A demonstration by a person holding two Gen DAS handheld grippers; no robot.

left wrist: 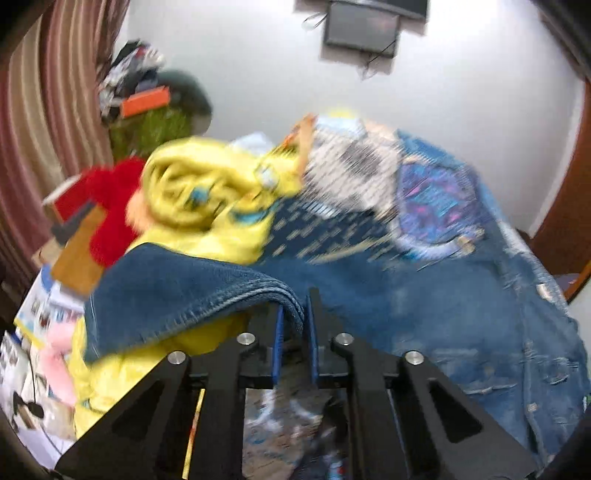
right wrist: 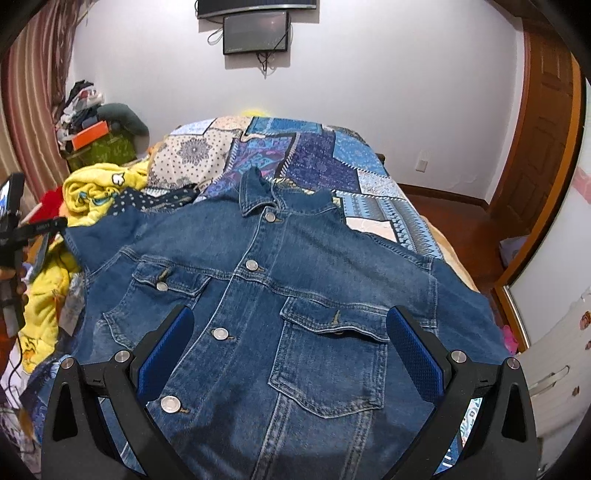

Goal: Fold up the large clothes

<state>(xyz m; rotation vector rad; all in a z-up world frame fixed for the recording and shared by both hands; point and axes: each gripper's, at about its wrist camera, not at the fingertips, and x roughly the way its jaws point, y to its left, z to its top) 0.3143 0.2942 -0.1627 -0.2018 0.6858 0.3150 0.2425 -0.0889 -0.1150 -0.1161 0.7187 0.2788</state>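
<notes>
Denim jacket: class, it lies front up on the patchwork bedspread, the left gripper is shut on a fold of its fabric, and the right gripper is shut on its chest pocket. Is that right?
Not quite. The right gripper is open, its fingers spread above the denim jacket and gripping nothing, as the right wrist view shows. The rest holds: the jacket lies front up on the patchwork bedspread, and the left gripper is shut on a fold of its fabric.

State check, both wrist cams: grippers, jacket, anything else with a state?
left gripper: shut on the denim jacket's sleeve edge
right gripper: open, above the jacket front, gripping nothing
denim jacket: front up on the bed, buttoned, collar at the far end
yellow blanket: crumpled beside the jacket
wall screen: dark
</notes>
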